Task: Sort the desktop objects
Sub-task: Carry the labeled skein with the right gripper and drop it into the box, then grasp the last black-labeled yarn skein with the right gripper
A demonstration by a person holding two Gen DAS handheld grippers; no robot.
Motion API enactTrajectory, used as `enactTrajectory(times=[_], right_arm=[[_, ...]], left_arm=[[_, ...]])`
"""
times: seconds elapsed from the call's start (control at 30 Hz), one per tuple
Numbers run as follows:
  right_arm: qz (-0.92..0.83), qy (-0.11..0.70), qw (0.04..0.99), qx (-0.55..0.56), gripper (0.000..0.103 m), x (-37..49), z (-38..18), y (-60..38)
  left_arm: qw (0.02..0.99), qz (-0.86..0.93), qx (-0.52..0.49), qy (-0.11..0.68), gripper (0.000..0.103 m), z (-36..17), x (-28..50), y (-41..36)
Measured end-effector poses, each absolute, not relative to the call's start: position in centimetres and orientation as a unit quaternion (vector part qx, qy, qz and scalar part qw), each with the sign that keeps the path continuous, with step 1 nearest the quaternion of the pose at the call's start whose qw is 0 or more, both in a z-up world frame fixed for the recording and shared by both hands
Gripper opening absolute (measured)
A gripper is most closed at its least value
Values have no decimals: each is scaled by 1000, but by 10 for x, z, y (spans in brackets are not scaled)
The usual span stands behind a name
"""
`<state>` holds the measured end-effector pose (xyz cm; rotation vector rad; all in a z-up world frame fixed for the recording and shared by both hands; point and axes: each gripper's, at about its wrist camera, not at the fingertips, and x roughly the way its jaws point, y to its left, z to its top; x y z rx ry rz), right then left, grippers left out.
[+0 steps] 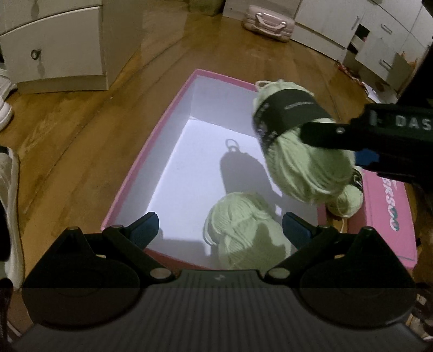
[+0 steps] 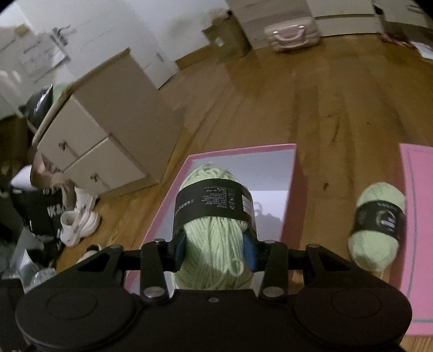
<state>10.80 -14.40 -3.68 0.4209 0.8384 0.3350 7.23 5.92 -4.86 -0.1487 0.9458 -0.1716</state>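
Note:
An open pink box (image 1: 173, 108) with a white inside stands on the wooden floor; it also shows in the right wrist view (image 2: 291, 189). My right gripper (image 2: 215, 250) is shut on a pale green yarn skein with a black band (image 2: 213, 232) and holds it above the box; the same skein shows in the left wrist view (image 1: 297, 151). My left gripper (image 1: 220, 230) is open above the box's near end, over a second green skein (image 1: 246, 232) lying inside the box. A third banded skein (image 2: 377, 224) lies on the floor beside the pink lid (image 2: 418, 216).
White cabinets (image 1: 54, 46) stand to the left on the floor, with white shoes (image 2: 78, 219) beside them. A pale pink case (image 1: 266, 23) stands at the far wall. More white drawers (image 1: 379, 35) stand at the far right.

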Motion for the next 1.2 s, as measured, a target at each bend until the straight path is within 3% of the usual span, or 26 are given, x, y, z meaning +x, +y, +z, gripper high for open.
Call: enactTrajectory(times=[0.37,0.53,0.67,1.2], right_arm=[[203,443,864,126,49,153,-52,-107],[212,452,855,139,57,156,-64,-104],[209,451,853,156,57,153,-71,-106],[74,413,897,142,69,69,-20,-211]], left_arm=[[888,-75,-66,448,99,-54,80,64],[887,-63,-62,453,99,-56,80,67],[887,-60,-62,453,99,-55,79,69],[893,-99,-85,431,99,-27,64,45]])
